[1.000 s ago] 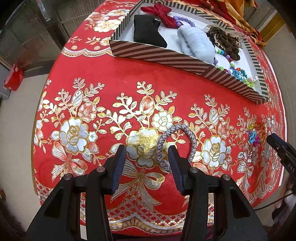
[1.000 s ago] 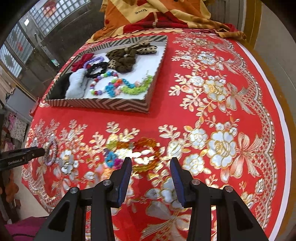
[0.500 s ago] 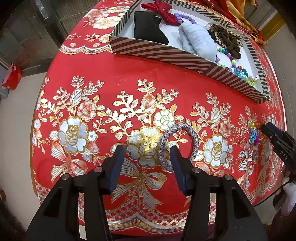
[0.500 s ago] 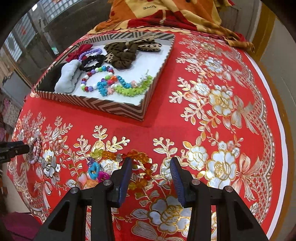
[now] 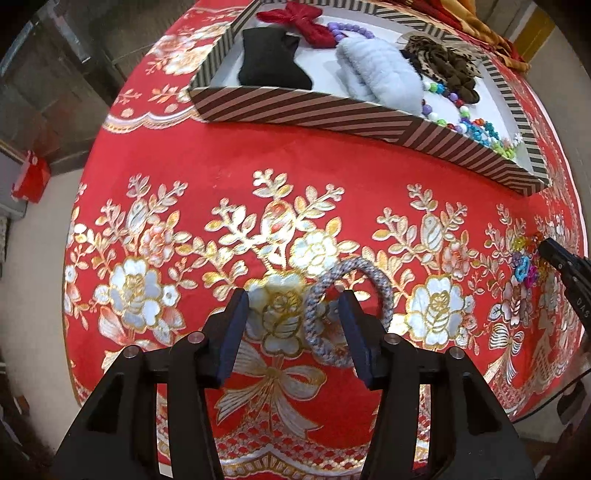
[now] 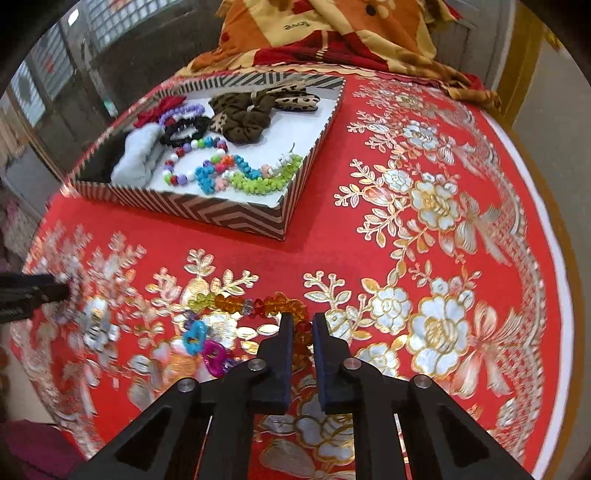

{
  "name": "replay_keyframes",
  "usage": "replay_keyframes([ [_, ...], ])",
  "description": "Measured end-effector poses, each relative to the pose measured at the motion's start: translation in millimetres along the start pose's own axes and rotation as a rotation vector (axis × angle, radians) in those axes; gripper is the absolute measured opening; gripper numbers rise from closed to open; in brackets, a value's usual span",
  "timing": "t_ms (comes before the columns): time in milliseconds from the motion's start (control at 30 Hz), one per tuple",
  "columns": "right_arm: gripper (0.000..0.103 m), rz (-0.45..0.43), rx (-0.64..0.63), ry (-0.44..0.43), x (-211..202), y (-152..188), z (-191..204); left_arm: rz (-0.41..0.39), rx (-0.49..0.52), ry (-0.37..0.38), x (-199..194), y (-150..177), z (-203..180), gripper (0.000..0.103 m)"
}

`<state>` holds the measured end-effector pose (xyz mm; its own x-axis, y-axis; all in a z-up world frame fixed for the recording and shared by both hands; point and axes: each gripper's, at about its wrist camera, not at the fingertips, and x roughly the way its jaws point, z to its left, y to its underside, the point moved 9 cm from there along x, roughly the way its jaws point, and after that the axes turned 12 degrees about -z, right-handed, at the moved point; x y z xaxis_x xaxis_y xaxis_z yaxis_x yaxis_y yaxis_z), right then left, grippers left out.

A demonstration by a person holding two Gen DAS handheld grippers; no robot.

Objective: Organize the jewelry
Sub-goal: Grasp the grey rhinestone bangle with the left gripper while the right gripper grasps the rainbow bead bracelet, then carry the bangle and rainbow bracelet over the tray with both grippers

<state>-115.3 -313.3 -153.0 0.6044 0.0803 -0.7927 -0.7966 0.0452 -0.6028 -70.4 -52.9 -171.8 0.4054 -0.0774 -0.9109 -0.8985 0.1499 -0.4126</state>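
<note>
A grey braided bracelet lies on the red embroidered tablecloth. My left gripper hangs open over it, its right finger inside the ring and the ring's left side between the fingers, untouched. A bracelet of amber, green and coloured beads lies on the cloth near the front edge. My right gripper is shut on its amber beads. The striped tray behind holds scrunchies, a red bow, a black pouch and bead bracelets. It also shows in the left wrist view as the tray.
An orange and yellow blanket is bunched at the table's far end. The cloth's edge drops to a pale floor on the left, with a red object there. Bare cloth spreads right of the tray.
My right gripper has come down and closed on the amber beads of the bead bracelet. My left gripper has stayed open over the grey bracelet, only slightly nearer.
</note>
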Motion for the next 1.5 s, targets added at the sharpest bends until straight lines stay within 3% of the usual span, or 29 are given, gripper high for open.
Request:
replay_keyframes([
  [67, 0.009, -0.016, 0.011, -0.01, -5, -3, 3, -0.016, 0.009, 0.006, 1, -4, -5, 0.038],
  [133, 0.009, -0.028, 0.022, -0.027, -11, -8, 6, -0.03, 0.015, 0.018, 1, -8, -9, 0.017],
  [233, 0.009, -0.055, 0.03, -0.042, -24, -17, 11, -0.026, 0.019, 0.051, 0, -10, -15, 0.008],
  [833, 0.009, -0.221, -0.029, -0.063, -86, -83, 34, -0.145, -0.023, 0.187, -61, -64, -12, 0.007],
  [967, 0.009, -0.233, -0.027, -0.069, -89, -88, 37, -0.094, -0.019, 0.183, -53, -49, -5, 0.008],
  [1100, 0.009, -0.222, -0.017, -0.074, -87, -85, 36, -0.034, 0.039, 0.135, -31, -25, -8, 0.026],
  [1233, 0.009, -0.212, -0.013, -0.071, -86, -83, 34, 0.019, 0.079, 0.095, -5, -7, -11, 0.026],
  [1300, 0.009, -0.213, -0.012, -0.069, -88, -82, 34, -0.008, 0.09, 0.084, -4, -8, -13, 0.026],
  [1367, 0.009, -0.215, -0.014, -0.068, -89, -82, 34, -0.019, 0.127, 0.072, -4, -10, -17, 0.025],
  [1433, 0.009, -0.213, -0.014, -0.069, -89, -82, 34, -0.032, 0.136, 0.081, -4, -12, -20, 0.01],
  [1500, 0.009, -0.214, -0.012, -0.072, -90, -82, 34, -0.033, 0.151, 0.088, -3, -12, -23, 0.006],
])
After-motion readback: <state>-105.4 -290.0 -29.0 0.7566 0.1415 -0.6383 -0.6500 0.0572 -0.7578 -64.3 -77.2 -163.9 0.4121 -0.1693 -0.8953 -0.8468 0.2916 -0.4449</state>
